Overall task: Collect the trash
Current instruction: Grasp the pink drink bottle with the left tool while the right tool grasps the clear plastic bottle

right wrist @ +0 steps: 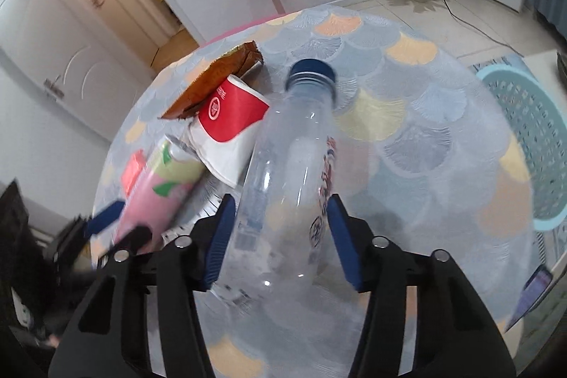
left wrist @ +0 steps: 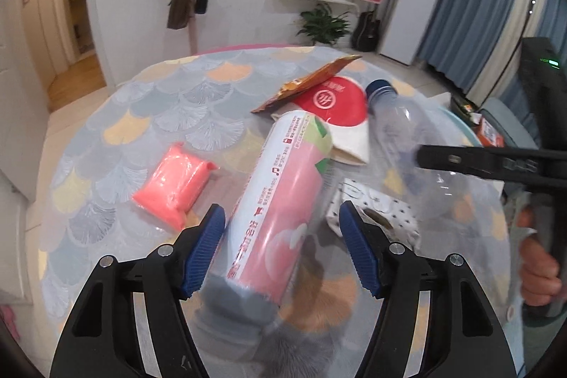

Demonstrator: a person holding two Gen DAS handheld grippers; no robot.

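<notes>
**A:** What have the tongs got?

**B:** My right tongs (right wrist: 280,201) are closed on the clear bottle (right wrist: 290,165). Both blue pads sit against its sides near the base, and its blue cap points away from me. My left tongs (left wrist: 281,215) stand fairly wide around the pink bottle (left wrist: 276,186). The left pad is touching it, but I see a gap at the right pad, so I wouldn't call that a grip.

**A:** How does the pink one lie?

**B:** Slanted between the jaws, grey cap towards me. I can't tell whether it is resting on the table (right wrist: 407,147).

**A:** And further out?

**B:** Just beyond both bottles lies a red-and-white paper cup (right wrist: 230,116) on its side, and a brown wrapper (right wrist: 212,77) lies against it on the far side. Left of my left tongs there's a pink packet (left wrist: 177,183). To their right is a spotted white paper (left wrist: 375,211), near the jaw. Off the table, well right of my right tongs, stands a teal basket (right wrist: 531,137).
</notes>
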